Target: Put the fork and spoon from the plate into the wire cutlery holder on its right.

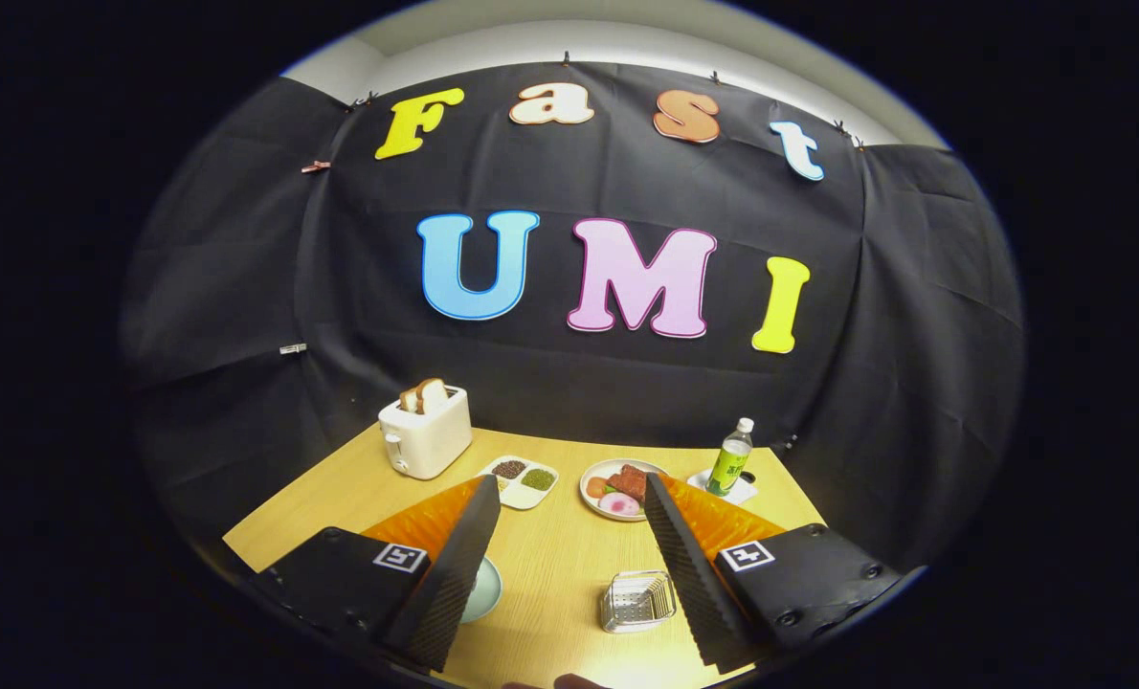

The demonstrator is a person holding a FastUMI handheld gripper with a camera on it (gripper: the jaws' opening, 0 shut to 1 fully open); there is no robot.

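From my feed: light comes from above, bright band on white wall (627,43) over cloth. Wooden table (550,565) evenly lit, warm, mild sheen near wire cutlery holder (636,601). Soft short shadows under toaster (426,433) and bottle (730,457). Gripper (569,536) fingers spread apart, sharp, ribbed pads readable. Strong fisheye bend toward rim, table edges curve, corners darken. Small far dishes slightly soft.

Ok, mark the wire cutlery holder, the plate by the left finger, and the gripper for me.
wire cutlery holder (637,601): gripper view, on its wire floor.
plate (485,591): gripper view, on its visible pale green rim beside the finger.
gripper (569,574): gripper view, midway between its open fingertips, holding nothing.
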